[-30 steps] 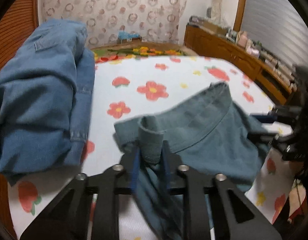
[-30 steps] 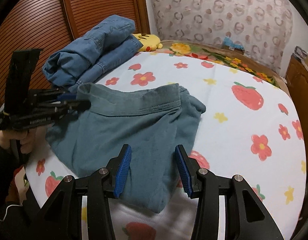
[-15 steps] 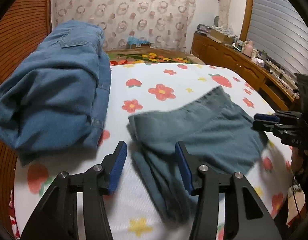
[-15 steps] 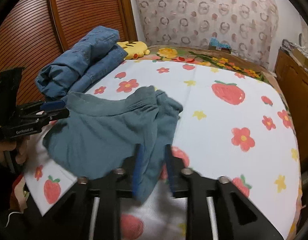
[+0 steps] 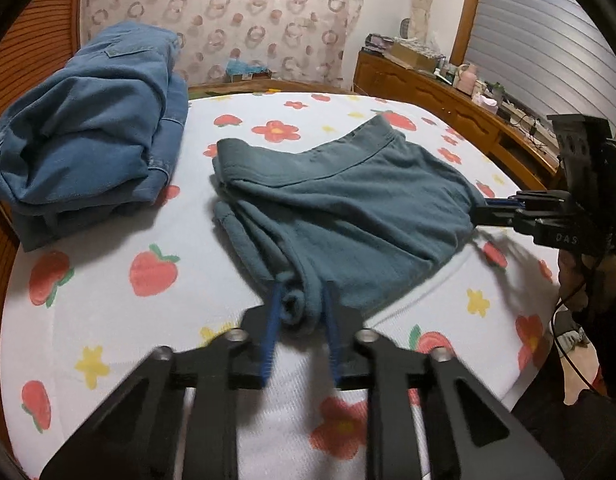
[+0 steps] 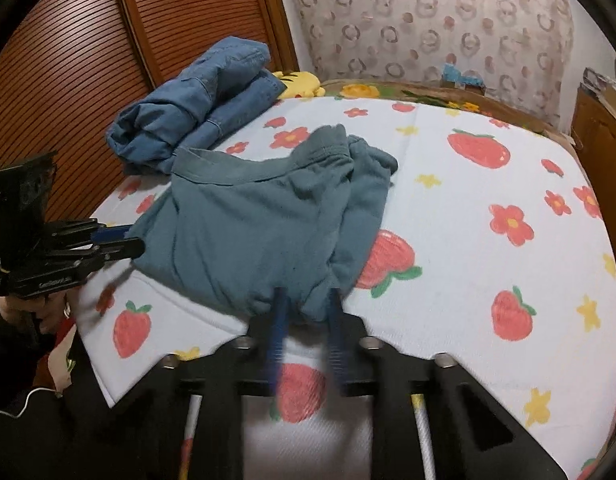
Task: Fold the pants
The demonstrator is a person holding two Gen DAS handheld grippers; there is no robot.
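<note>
Teal-grey pants (image 5: 347,208) lie folded over on a strawberry-print bedsheet (image 5: 120,320), waistband toward the far side. My left gripper (image 5: 302,296) is closing, and a bunched roll of the near hem sits pinched between its blue pads. My right gripper (image 6: 306,300) is closing too, with the other near corner of the pants (image 6: 248,220) squeezed between its pads. Each wrist view shows the other gripper from the side: the right gripper (image 5: 481,210) and the left gripper (image 6: 134,240) each clamp an edge of the cloth.
A pile of blue denim clothes (image 5: 88,132) lies at the bed's far left, next to a yellow plush toy (image 6: 300,82). A slatted wooden door (image 6: 68,60) stands behind it. A wooden cabinet (image 5: 427,92) with clutter runs along the right. A hand (image 6: 32,308) holds the left gripper.
The left gripper let go of a fold, stood open over the hem, then closed on it. The right gripper's jaws narrowed onto the other corner. Both drew back toward the bed's near edge.
</note>
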